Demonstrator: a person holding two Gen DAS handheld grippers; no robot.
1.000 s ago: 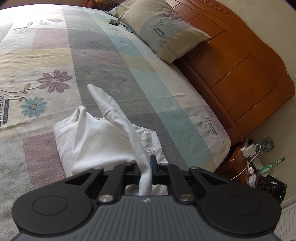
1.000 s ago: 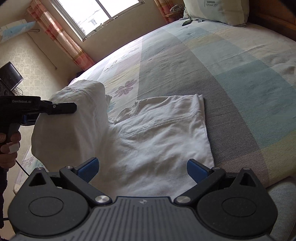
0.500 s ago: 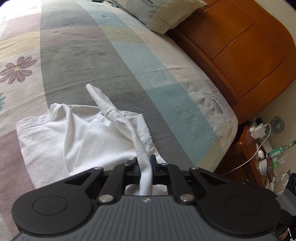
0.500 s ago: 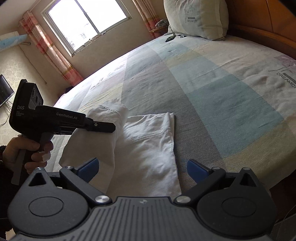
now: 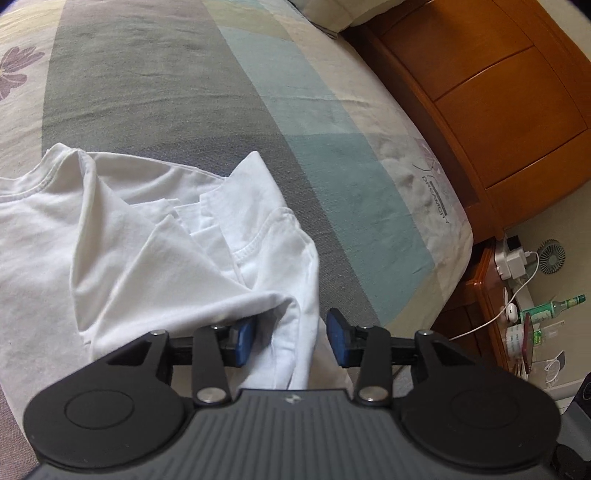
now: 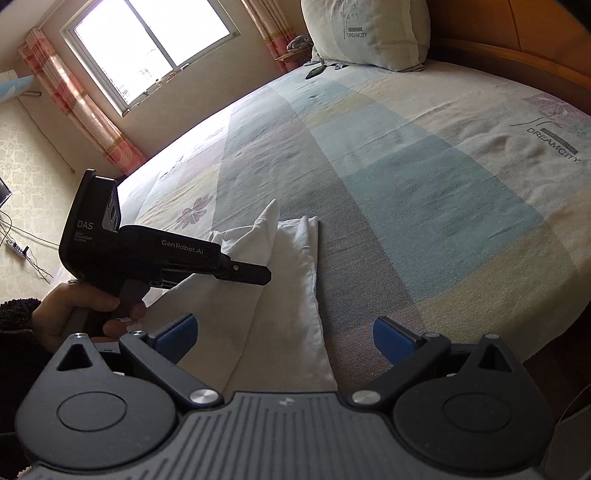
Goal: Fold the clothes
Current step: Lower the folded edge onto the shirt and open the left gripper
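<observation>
Nearest in the left wrist view, the left gripper (image 5: 291, 338) has its jaws opening, blue pads standing apart with a bunched fold of the white shirt (image 5: 155, 236) lying between them; the pads no longer press it. A second ago those jaws were pinched shut on a raised, twisted strip of the cloth, which has now dropped flat onto the pile. In the right wrist view the right gripper (image 6: 284, 336) stands wide apart and holds nothing, its pads either side of the shirt's near end (the cloth passes under them, whether touching I cannot tell). The shirt (image 6: 291, 295) lies on the bed (image 6: 406, 177) as a long narrow heap, its long axis running away from the right gripper toward the window (image 6: 147, 48), one corner peaking upward at the far end. The left gripper crosses it from the left, held in a hand (image 6: 70, 314). Beyond, a pillow (image 6: 369, 33) leans on the wooden headboard (image 5: 498, 92).
</observation>
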